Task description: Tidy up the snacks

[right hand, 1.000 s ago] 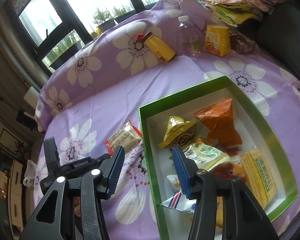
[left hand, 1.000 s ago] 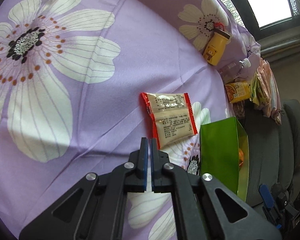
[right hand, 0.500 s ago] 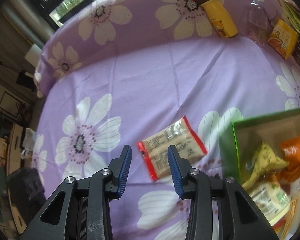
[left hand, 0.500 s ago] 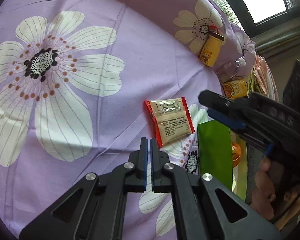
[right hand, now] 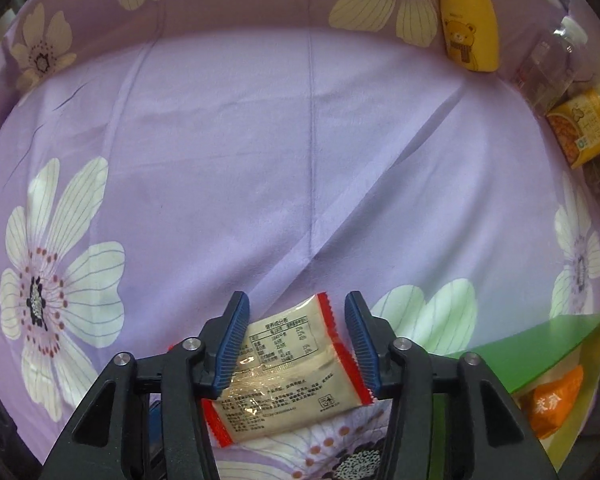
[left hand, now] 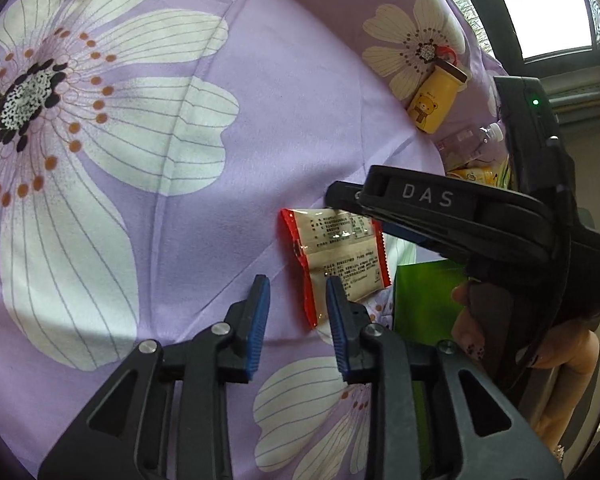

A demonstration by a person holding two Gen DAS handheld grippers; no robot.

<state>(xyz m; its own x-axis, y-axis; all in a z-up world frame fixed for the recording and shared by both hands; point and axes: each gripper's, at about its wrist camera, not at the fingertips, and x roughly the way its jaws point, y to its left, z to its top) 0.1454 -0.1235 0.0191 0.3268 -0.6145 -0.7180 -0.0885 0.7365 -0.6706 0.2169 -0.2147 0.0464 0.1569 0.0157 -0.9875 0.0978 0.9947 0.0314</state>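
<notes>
Spread over the bed, the flowered purple sheet (right hand: 300, 152) carries the red-edged snack packet (right hand: 288, 368) directly under the right gripper (right hand: 296, 340), its opening jaws astride the short width (left gripper (left hand: 296, 324), also opening and empty, hangs beside it).

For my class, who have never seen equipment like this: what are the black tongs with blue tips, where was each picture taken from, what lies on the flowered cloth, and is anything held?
No robot here: a person holds a hand-operated gripper in each hand, each carrying a wide-angle camera looking along its two fingers. One picture comes from the left gripper, the other from the right gripper. On the purple flowered cloth lie a red-edged snack packet, a yellow bear bottle, a clear bottle, an orange carton and a green box with snacks inside. Nothing is held. Both grippers' jaws are opening; the right one straddles the packet without pressing it, the left is empty.
</notes>
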